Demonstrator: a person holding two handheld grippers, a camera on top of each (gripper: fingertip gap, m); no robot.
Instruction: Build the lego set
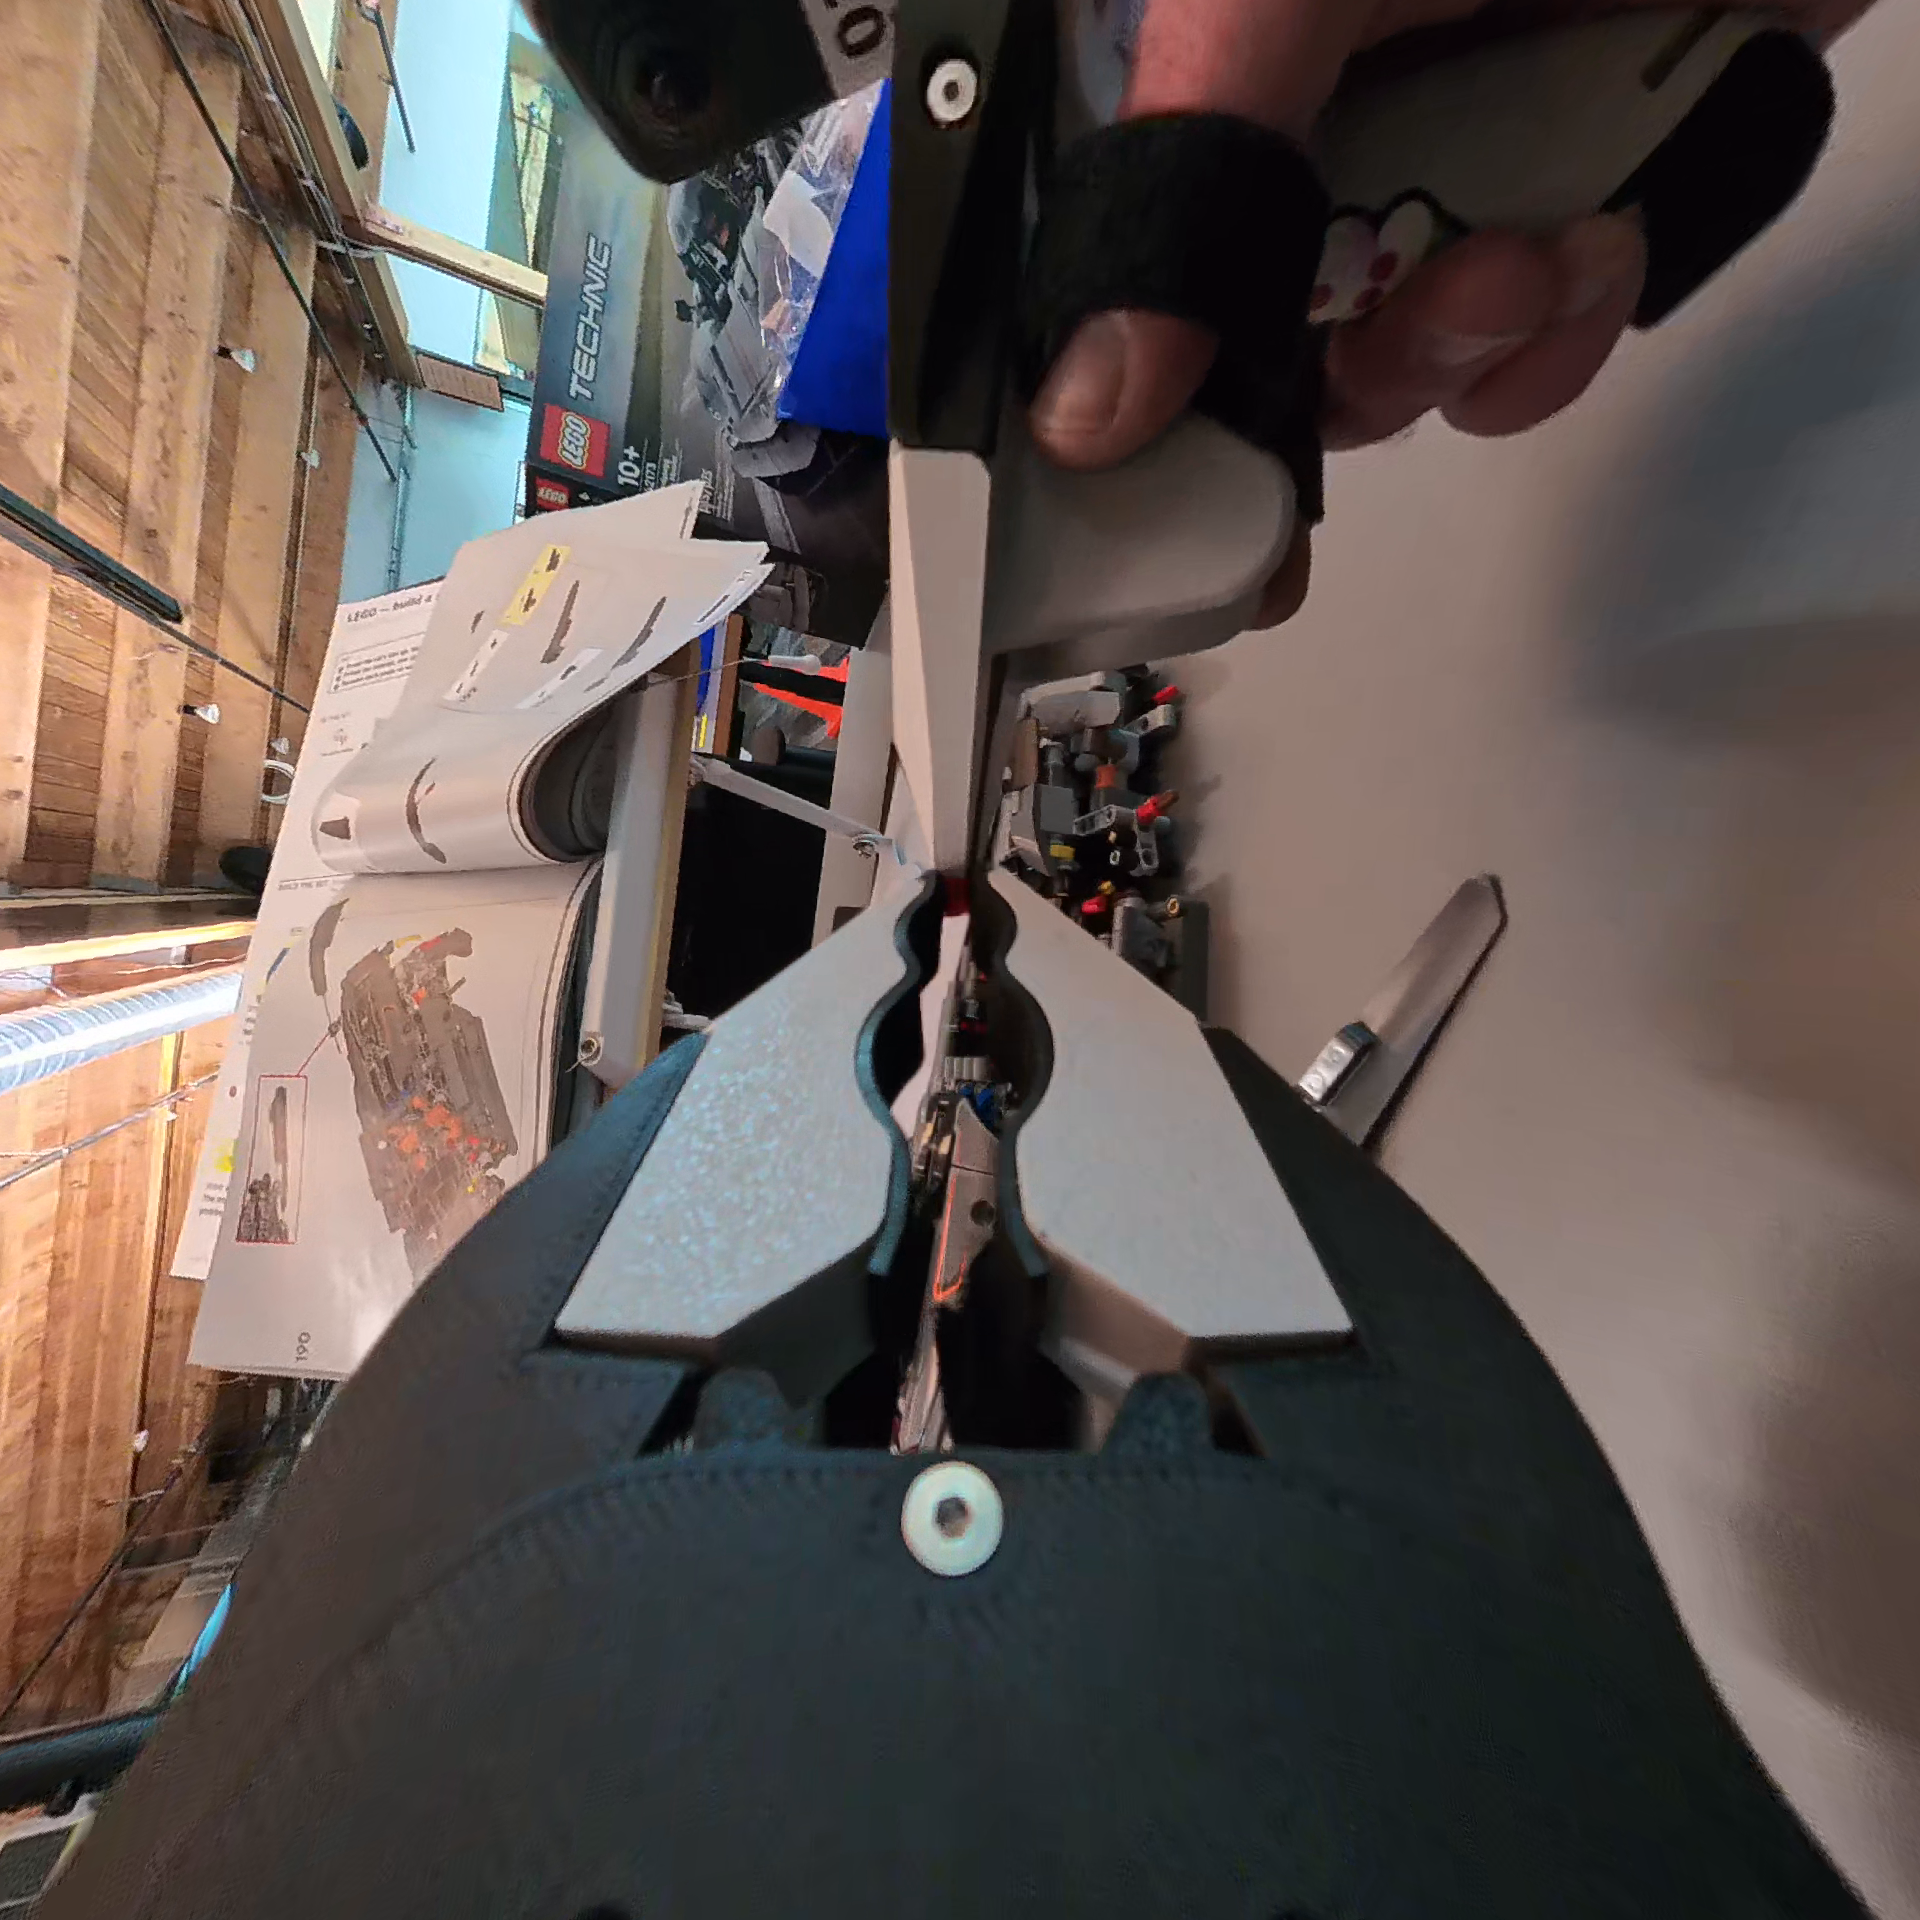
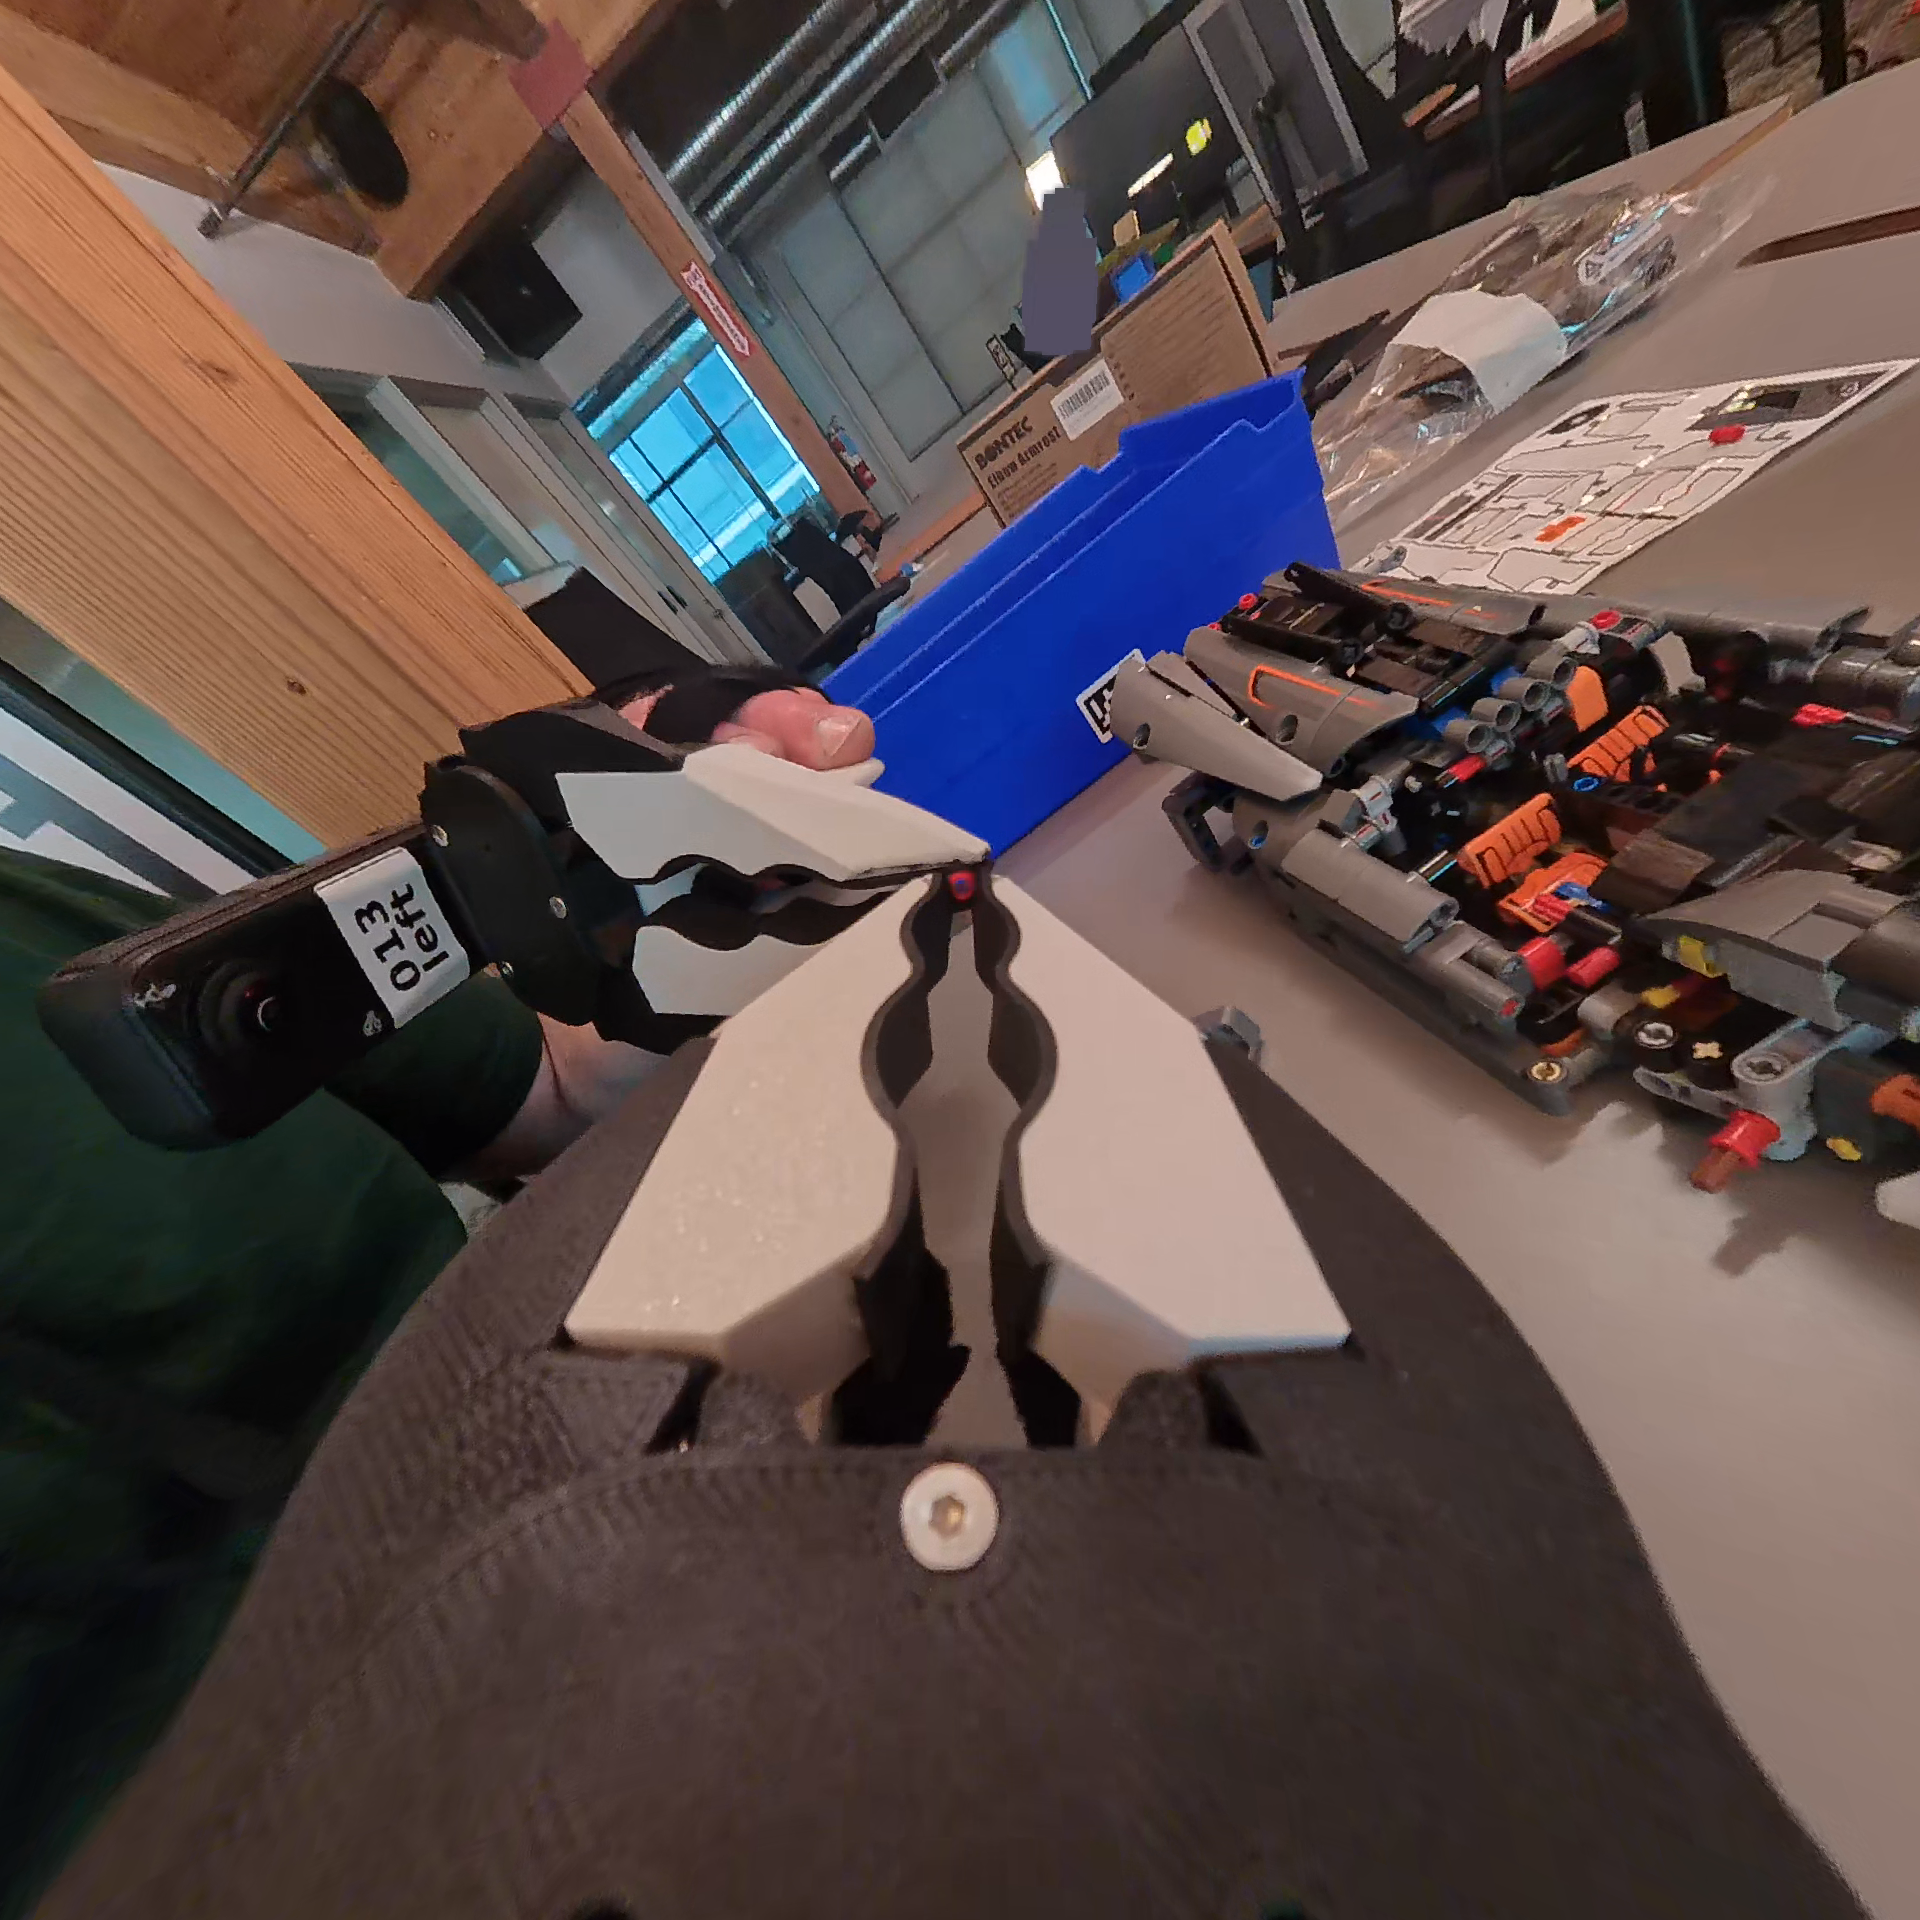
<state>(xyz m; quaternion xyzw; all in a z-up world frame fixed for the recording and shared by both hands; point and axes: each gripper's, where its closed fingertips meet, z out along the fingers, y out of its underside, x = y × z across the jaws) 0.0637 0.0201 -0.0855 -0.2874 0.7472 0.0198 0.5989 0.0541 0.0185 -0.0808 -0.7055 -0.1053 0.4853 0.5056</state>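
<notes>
A small red pin (image 2: 961, 885) sits pinched where both grippers meet tip to tip above the grey table (image 2: 1455, 1403). My right gripper (image 2: 961, 891) is shut on it. My left gripper (image 2: 971, 860) comes in from the left, also closed at the pin. In the left wrist view the left gripper (image 1: 954, 899) pinches the red pin (image 1: 954, 896), and the right gripper (image 1: 961, 857) comes down from above. The partly built grey, black and orange lego car (image 2: 1558, 831) lies on the table to the right; it also shows in the left wrist view (image 1: 1112, 800).
A blue bin (image 2: 1091, 644) stands behind the grippers. A sticker sheet (image 2: 1621, 468) and plastic bags (image 2: 1558, 260) lie at the far right. An open instruction booklet (image 1: 416, 1039), the set's box (image 1: 665, 343) and a flat metal tool (image 1: 1403, 997) are in the left wrist view. My left and right fingertips are right by each other.
</notes>
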